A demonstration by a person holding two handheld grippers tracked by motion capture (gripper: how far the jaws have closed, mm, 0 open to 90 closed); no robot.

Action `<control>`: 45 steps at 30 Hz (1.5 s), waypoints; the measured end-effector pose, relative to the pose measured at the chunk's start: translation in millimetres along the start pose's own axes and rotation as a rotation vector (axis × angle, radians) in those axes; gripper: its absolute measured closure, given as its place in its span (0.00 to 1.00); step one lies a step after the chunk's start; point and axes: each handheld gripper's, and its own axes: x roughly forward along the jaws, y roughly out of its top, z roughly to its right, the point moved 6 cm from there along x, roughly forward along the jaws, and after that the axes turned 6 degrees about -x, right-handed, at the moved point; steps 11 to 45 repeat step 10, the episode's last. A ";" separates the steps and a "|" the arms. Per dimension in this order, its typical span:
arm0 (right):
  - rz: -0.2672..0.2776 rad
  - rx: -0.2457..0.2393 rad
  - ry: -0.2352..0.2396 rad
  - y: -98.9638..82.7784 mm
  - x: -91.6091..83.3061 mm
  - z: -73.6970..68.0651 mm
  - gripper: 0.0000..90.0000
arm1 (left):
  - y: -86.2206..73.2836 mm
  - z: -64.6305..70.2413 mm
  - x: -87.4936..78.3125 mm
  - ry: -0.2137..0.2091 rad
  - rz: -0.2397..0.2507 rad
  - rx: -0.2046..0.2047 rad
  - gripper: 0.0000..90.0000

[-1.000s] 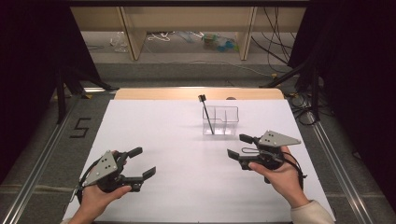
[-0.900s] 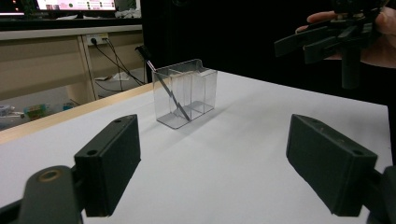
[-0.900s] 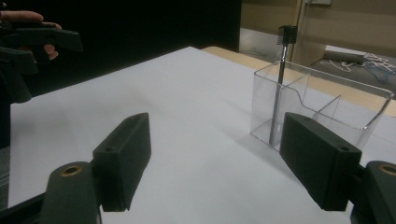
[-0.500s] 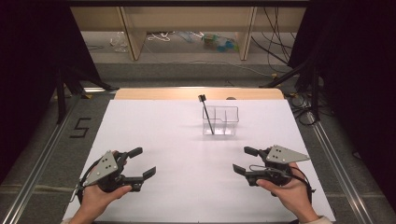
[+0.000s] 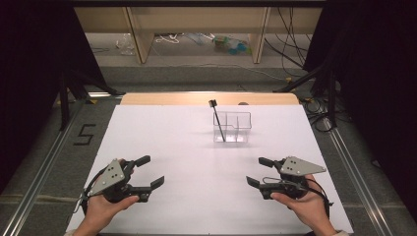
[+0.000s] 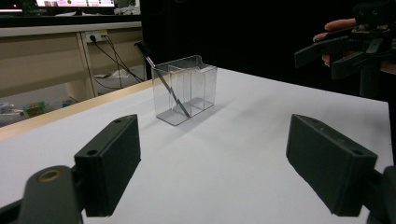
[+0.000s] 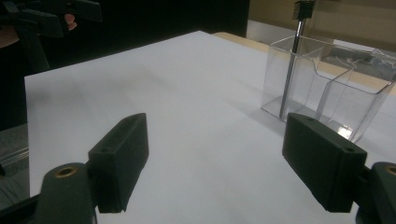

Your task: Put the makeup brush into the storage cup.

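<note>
A clear plastic holder with two compartments stands on the white table toward the back, right of centre. A thin dark stick with a black head leans in its left compartment. Both appear in the left gripper view as holder and stick, and in the right gripper view as holder and stick. My left gripper rests open near the front left, nothing between its jaws. Near the front right my right gripper is open and empty too.
A wooden strip borders the table's far edge. Beyond it lie shelf legs, cables and clutter on the floor. Metal rails run along both sides. A "5" mark sits on the left floor.
My right gripper has drawn back toward the front edge and slightly right, sinking a little. The left gripper, holder and stick have stayed put.
</note>
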 end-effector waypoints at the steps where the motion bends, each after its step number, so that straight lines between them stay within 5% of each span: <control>1: -0.023 -0.004 -0.010 -1.0 -1.9 1.2 0.26 | 0.0 0.0 0.1 0.000 -0.001 0.001 0.20; 4: 0.013 -0.007 -0.003 -0.8 1.5 2.3 0.25 | 0.0 0.2 0.5 -0.001 0.000 -0.001 0.20; 45: 0.001 0.000 -0.008 -1.8 1.5 2.4 0.24 | -0.2 -0.5 1.1 -0.001 -0.001 -0.002 0.20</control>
